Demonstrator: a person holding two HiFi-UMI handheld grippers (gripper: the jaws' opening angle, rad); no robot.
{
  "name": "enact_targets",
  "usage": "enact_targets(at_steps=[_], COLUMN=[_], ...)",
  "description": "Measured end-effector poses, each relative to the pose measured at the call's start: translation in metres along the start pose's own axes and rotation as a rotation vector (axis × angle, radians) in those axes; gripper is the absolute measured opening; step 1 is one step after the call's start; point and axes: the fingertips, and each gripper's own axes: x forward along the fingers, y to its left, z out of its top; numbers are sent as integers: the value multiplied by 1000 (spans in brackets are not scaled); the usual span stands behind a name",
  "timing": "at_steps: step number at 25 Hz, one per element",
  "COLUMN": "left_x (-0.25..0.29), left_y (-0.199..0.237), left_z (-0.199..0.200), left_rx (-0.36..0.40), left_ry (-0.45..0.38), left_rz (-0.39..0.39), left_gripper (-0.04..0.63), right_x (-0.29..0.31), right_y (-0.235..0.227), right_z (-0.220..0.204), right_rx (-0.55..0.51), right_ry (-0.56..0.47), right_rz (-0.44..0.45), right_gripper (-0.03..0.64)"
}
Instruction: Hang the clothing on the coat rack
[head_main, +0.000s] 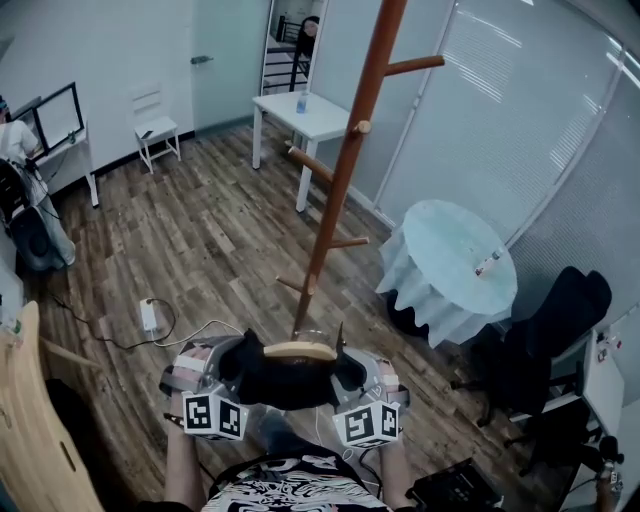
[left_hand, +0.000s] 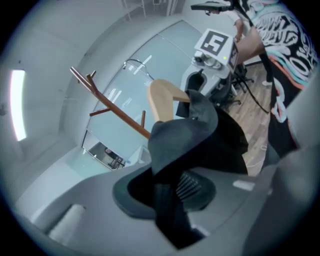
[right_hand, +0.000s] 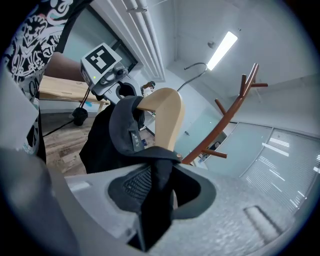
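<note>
Wood floor lay behind the rack (head_main: 345, 170), upper centre. Left gripper (left_hand: 170, 195) and right gripper (right_hand: 155, 192) each pinched the garment (head_main: 290, 385); it was probably soft and light, best held over its stiff hanger (head_main: 300, 350).

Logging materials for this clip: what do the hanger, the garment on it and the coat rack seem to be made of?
The hanger looks like pale, smooth, matte wood, by its light tan tone. The garment is dark matte fabric; it folds and drapes. The coat rack seems reddish-brown wood, perhaps varnished, with round pegs.
</note>
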Motion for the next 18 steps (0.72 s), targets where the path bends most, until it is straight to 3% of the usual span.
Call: enact_targets(at_steps=[8, 18], left_x=[69, 147], left_y=[4, 7], left_z=[-14, -43], left_rx=[11, -30], left_ry=[-9, -3], left_rz=[-64, -126], left_gripper=[78, 78], right_x=[50, 119], right_y=[-21, -35], right_z=[-37, -77], right_rx=[46, 69], right_ry=[53, 116], right_rz=[23, 61], right_gripper=[107, 107])
